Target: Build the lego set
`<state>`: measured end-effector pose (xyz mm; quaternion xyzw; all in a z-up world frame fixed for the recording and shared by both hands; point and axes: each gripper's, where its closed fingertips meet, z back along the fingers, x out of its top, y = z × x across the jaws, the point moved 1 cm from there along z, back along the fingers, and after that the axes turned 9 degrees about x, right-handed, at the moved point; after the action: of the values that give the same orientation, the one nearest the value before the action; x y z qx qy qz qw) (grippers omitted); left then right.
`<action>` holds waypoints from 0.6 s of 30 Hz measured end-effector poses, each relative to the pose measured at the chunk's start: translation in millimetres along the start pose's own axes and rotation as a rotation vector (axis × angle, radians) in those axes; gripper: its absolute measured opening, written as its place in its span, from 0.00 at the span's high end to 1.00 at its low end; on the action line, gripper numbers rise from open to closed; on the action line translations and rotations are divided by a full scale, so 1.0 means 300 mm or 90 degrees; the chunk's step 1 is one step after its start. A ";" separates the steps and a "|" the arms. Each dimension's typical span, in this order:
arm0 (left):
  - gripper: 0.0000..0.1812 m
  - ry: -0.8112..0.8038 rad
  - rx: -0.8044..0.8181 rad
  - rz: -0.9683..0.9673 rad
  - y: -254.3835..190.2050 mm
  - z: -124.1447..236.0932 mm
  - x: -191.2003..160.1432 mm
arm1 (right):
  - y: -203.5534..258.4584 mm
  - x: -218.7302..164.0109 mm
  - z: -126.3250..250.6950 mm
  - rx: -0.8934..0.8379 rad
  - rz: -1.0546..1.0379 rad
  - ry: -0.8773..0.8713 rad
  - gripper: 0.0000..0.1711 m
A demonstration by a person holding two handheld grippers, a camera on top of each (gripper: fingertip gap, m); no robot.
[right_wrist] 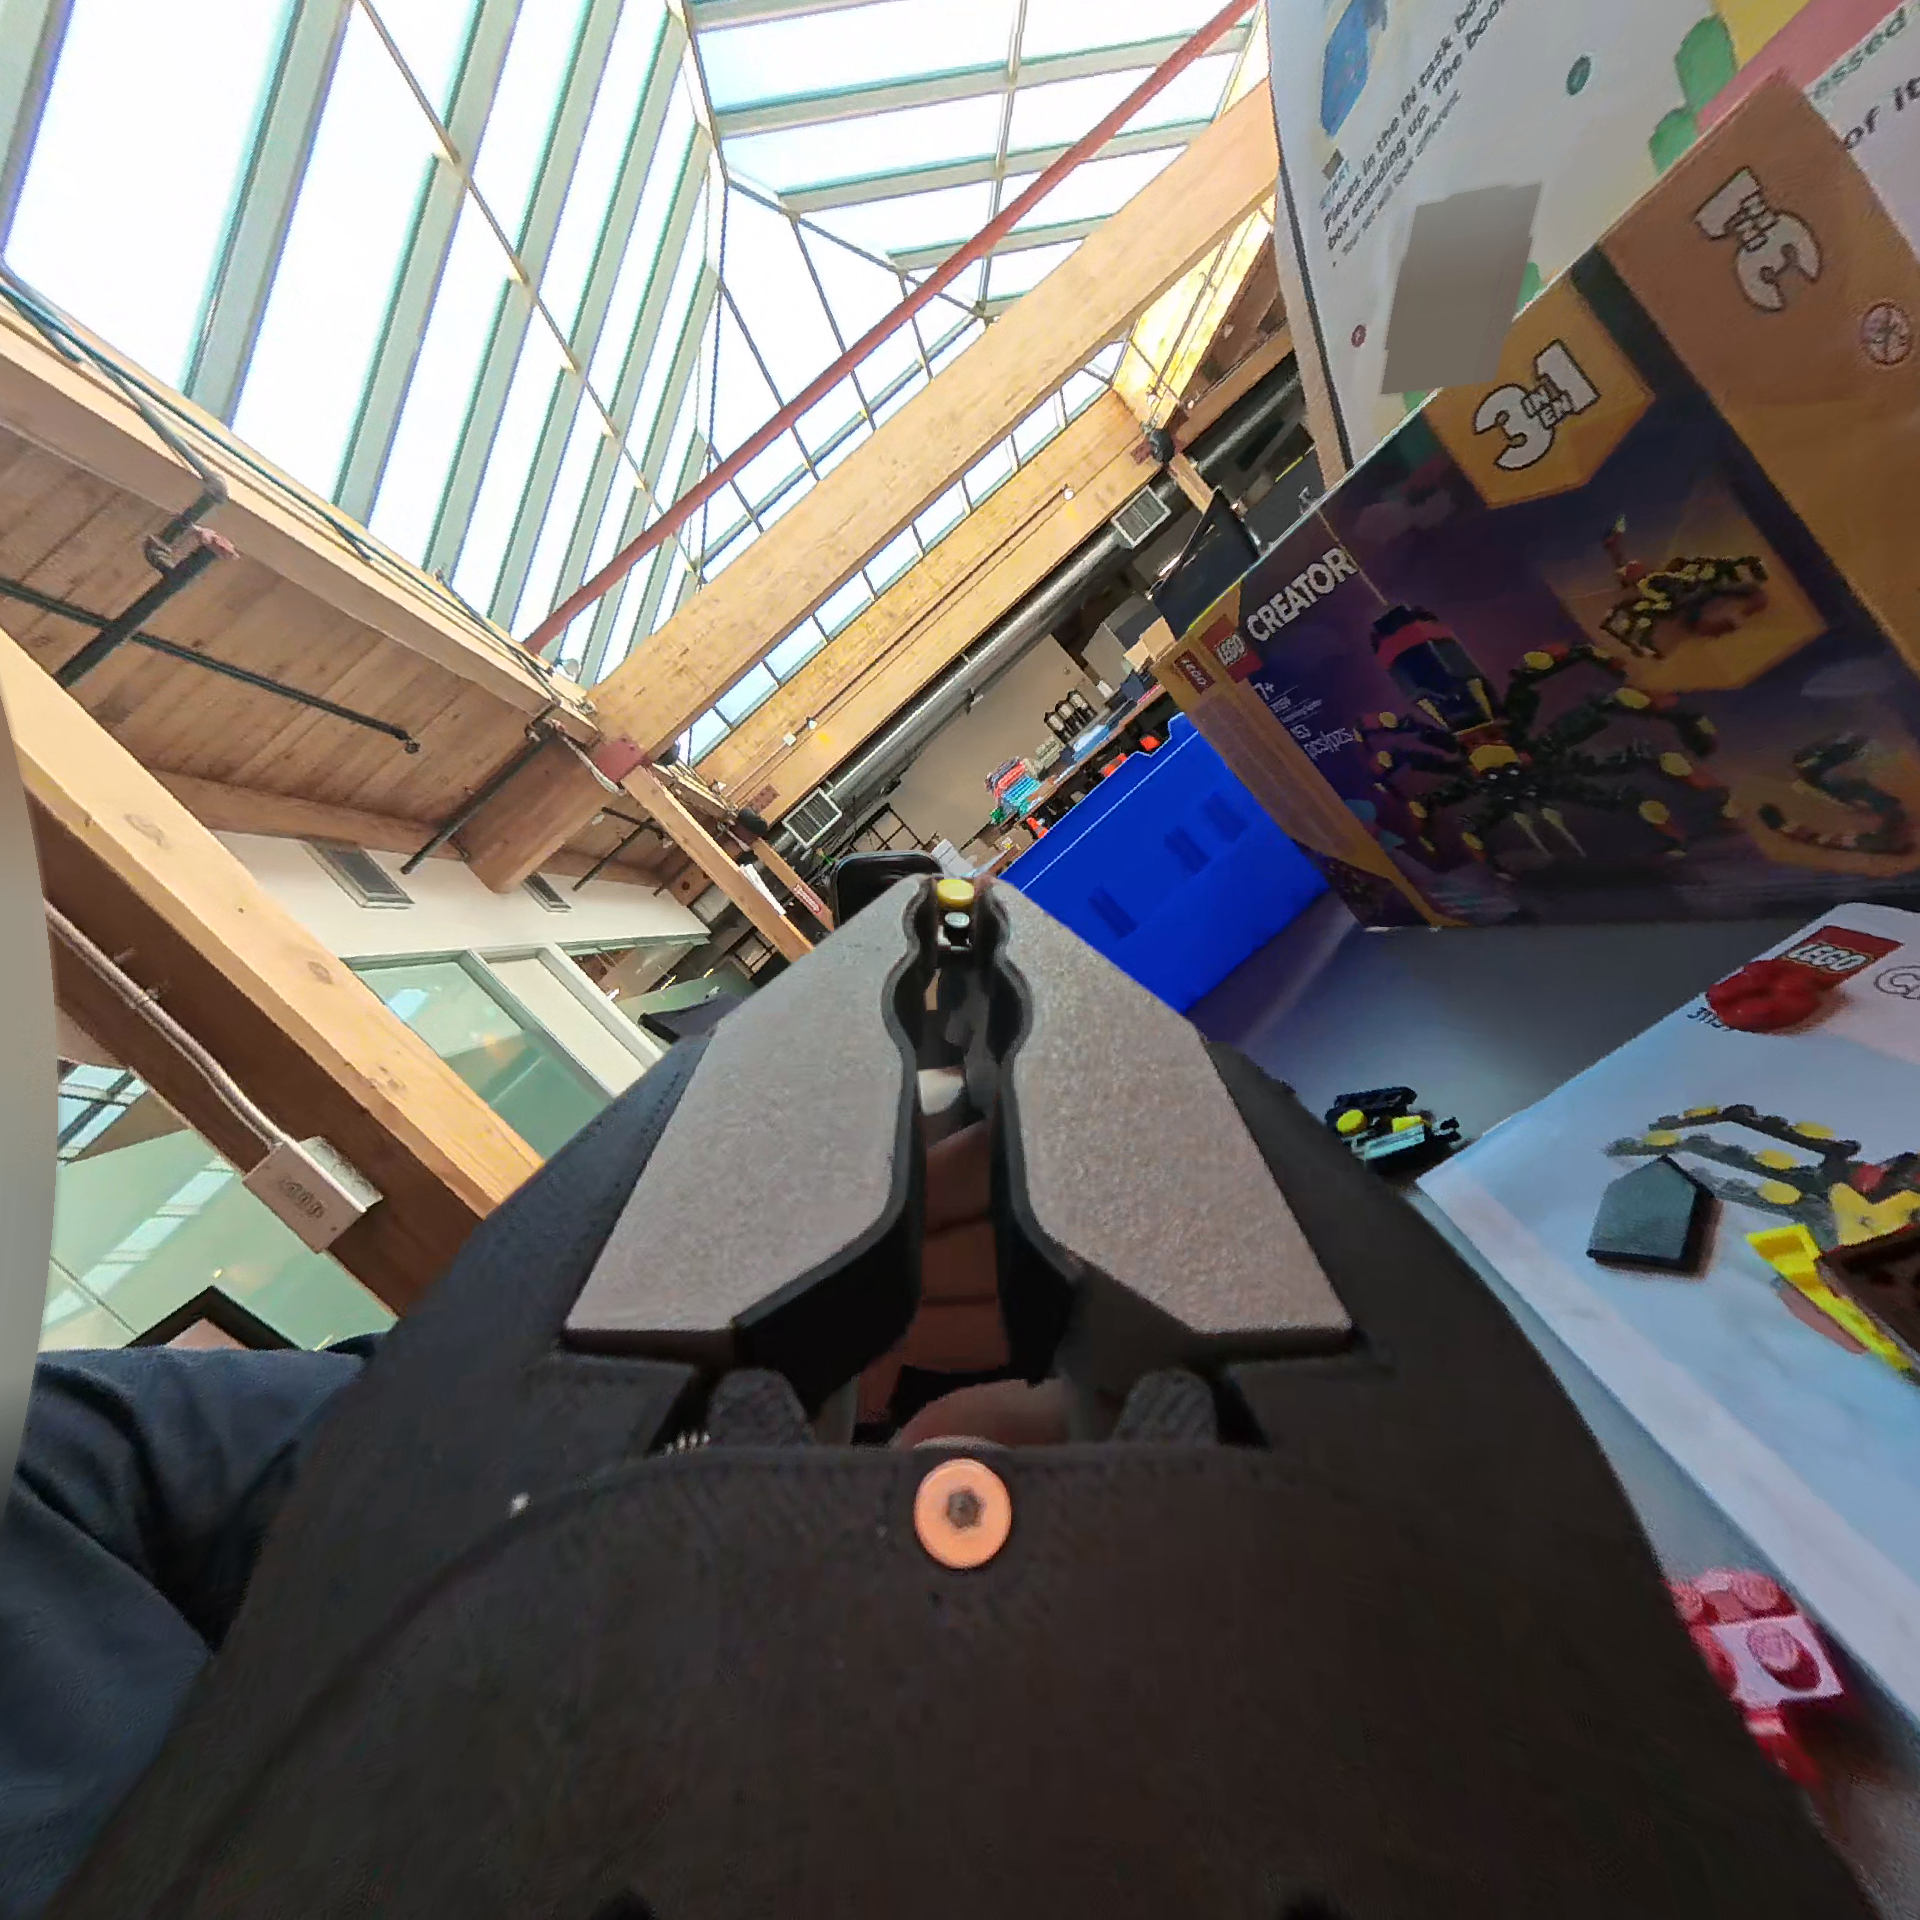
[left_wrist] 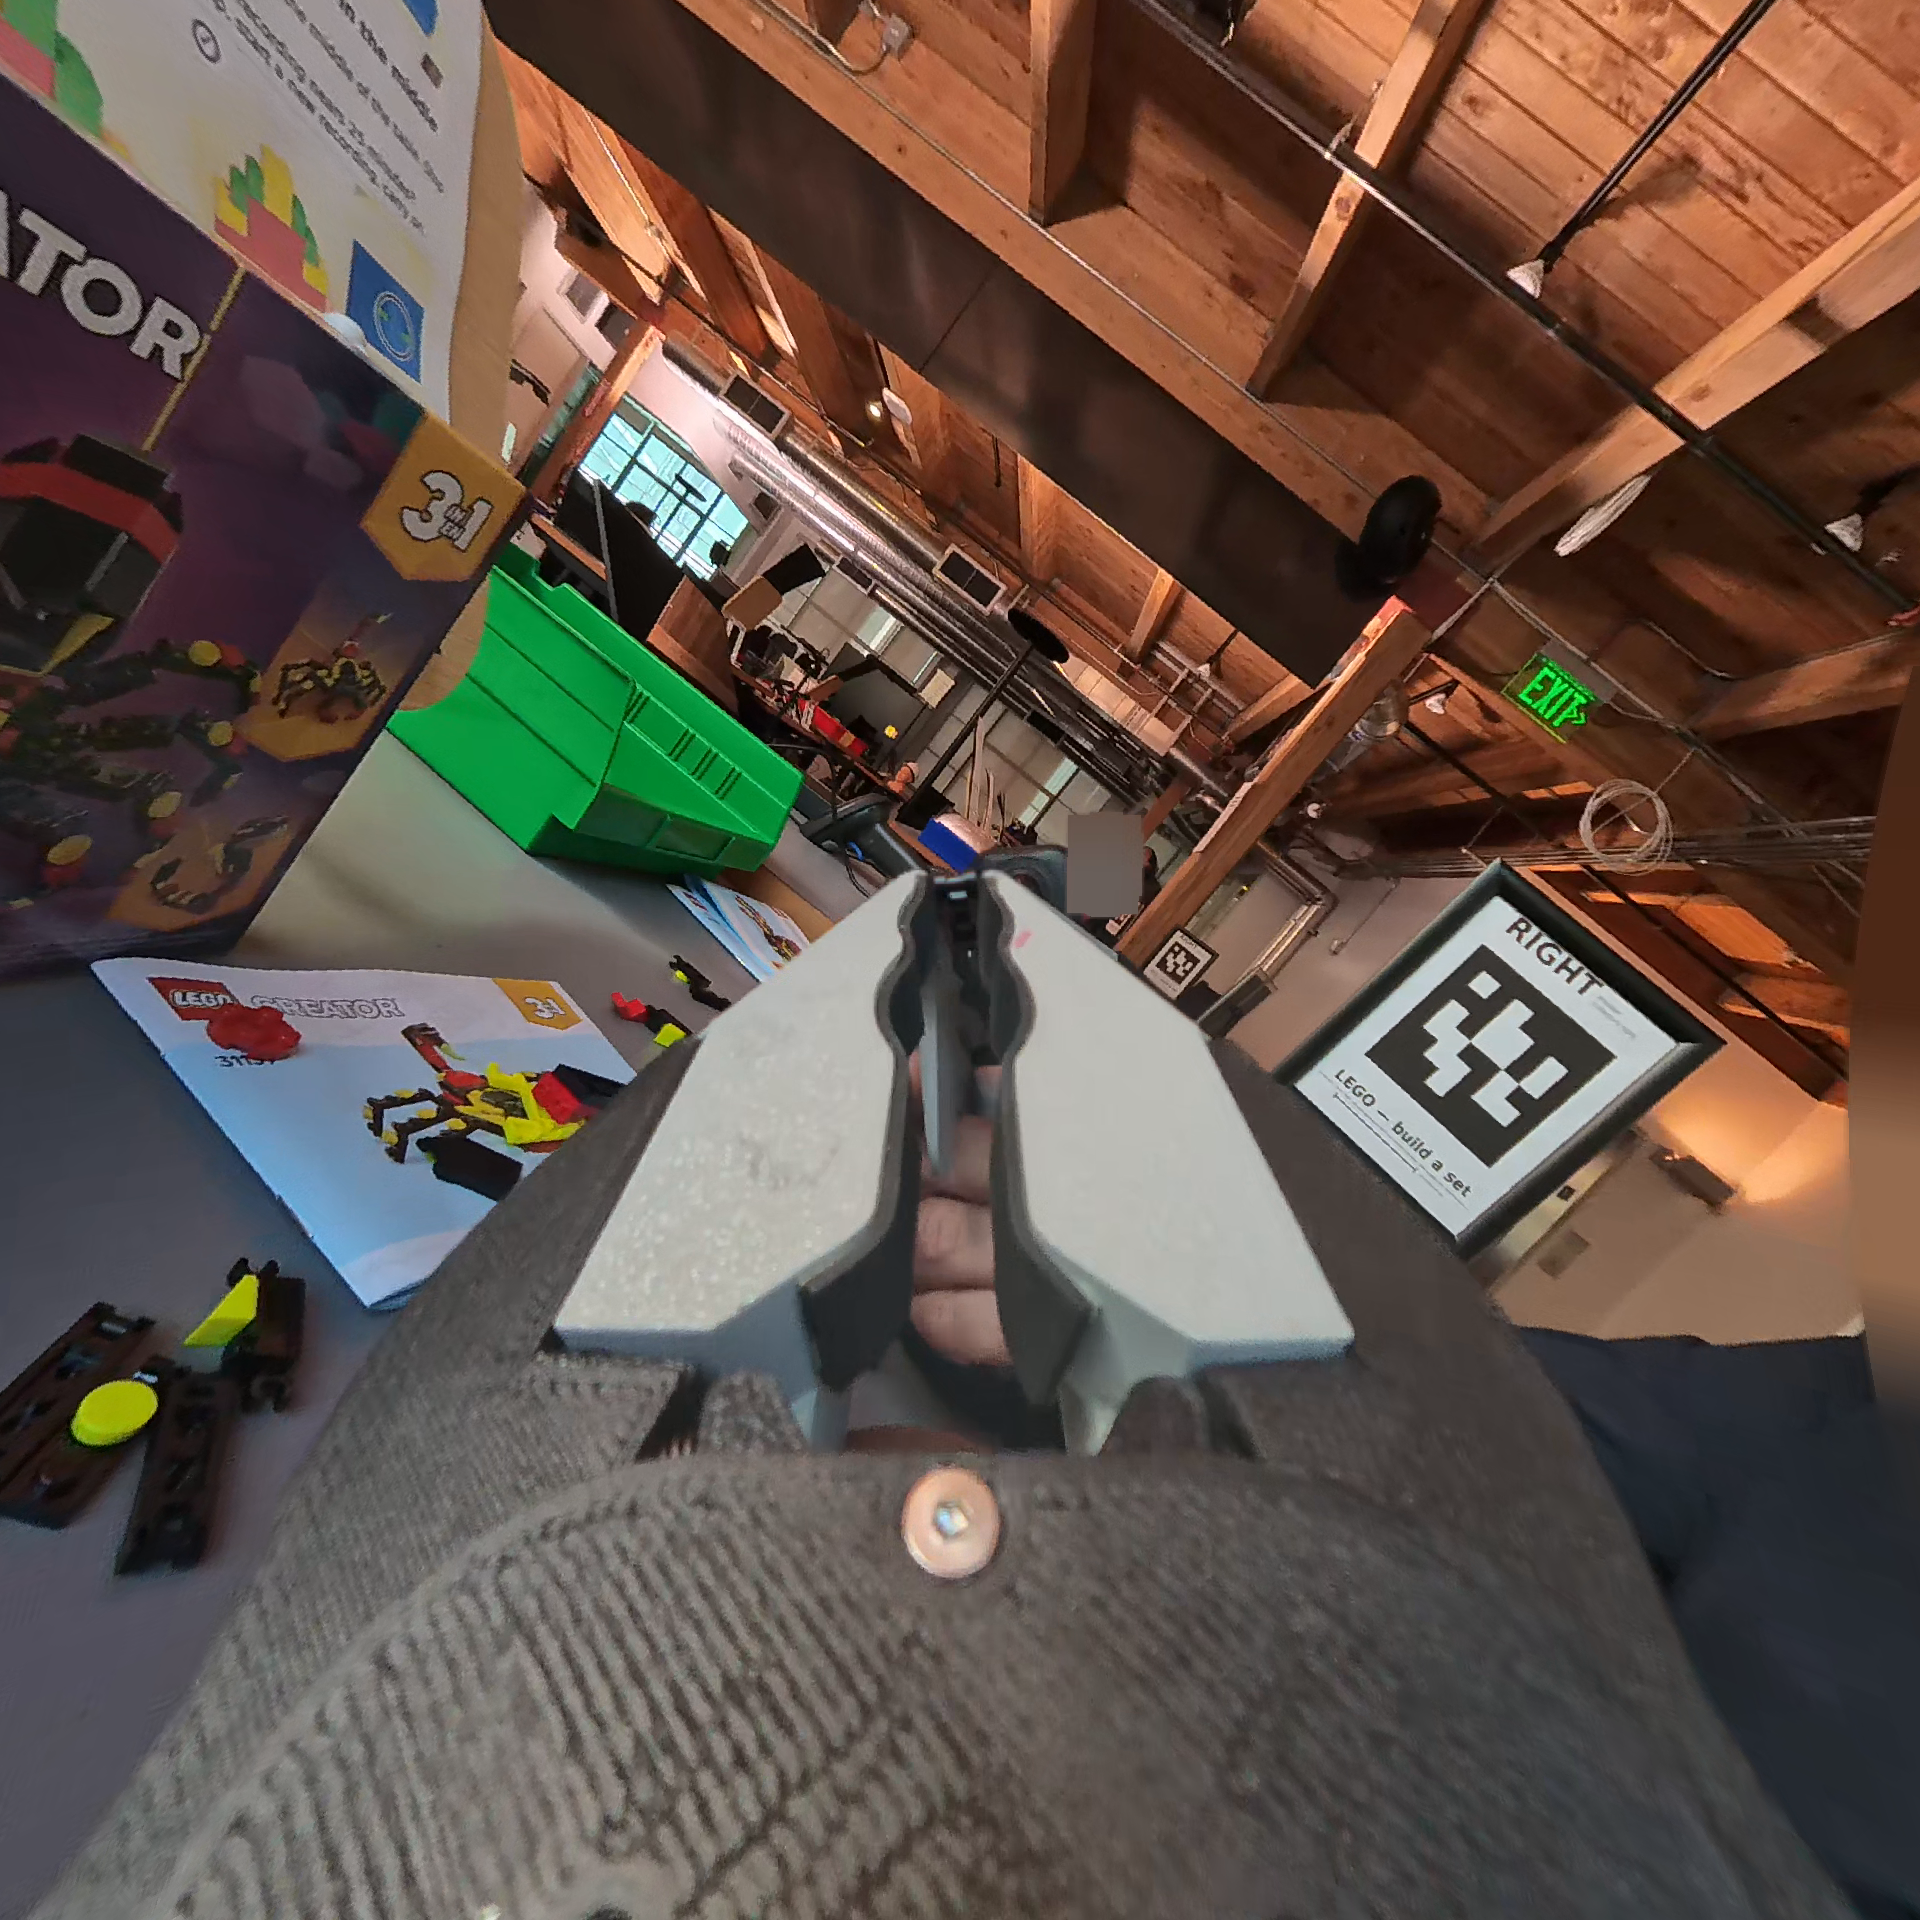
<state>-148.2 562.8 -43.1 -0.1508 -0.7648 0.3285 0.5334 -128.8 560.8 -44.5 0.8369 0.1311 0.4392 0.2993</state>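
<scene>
in the left wrist view, far left on the grey table [left_wrist: 436,831], sits a partly built dark brown assembly [left_wrist: 135,1423] with a lime round tile and a lime wedge on it. just right of it lies the instruction booklet [left_wrist: 312,1122], with the set's box [left_wrist: 177,623] standing behind and a green bin [left_wrist: 623,738] farther back. a few small red, black and lime pieces [left_wrist: 665,1003] lie loose beyond the booklet. the left gripper [left_wrist: 958,904] is raised off the table, its jaws nearly together on a thin black piece [left_wrist: 961,920] at the tips.

in the right wrist view, the right gripper [right_wrist: 954,909] is also lifted, jaws narrow, pinching a small piece with a yellow round top [right_wrist: 953,894]. right of it stand a blue bin [right_wrist: 1164,873] and the box again; a small black-and-yellow sub-build [right_wrist: 1387,1127] lies by the booklet, a dark grey tile [right_wrist: 1652,1210] on its page, red bricks [right_wrist: 1766,1662] at the near edge.

my read — only sub-assemblies exist; most of the model is left, and these two held pieces look about to be joined.
</scene>
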 end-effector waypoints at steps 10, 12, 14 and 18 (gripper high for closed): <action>0.97 0.009 -0.009 -0.026 -0.024 -0.016 -0.025 | -0.010 0.040 -0.023 -0.009 0.029 0.008 0.99; 0.97 0.009 -0.004 -0.027 -0.009 -0.004 -0.013 | -0.003 0.068 -0.009 0.000 0.037 -0.002 0.99; 0.97 0.010 0.002 -0.028 -0.001 0.006 0.000 | -0.003 0.118 0.017 0.002 0.019 -0.047 0.99; 0.98 0.092 0.029 -0.104 0.016 0.013 -0.028 | 0.011 0.097 0.021 0.019 0.003 0.053 0.99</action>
<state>-149.2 560.3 -53.2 -0.0992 -0.7267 0.2894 0.6151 -107.0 569.9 -26.2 0.8226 0.1479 0.4721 0.2802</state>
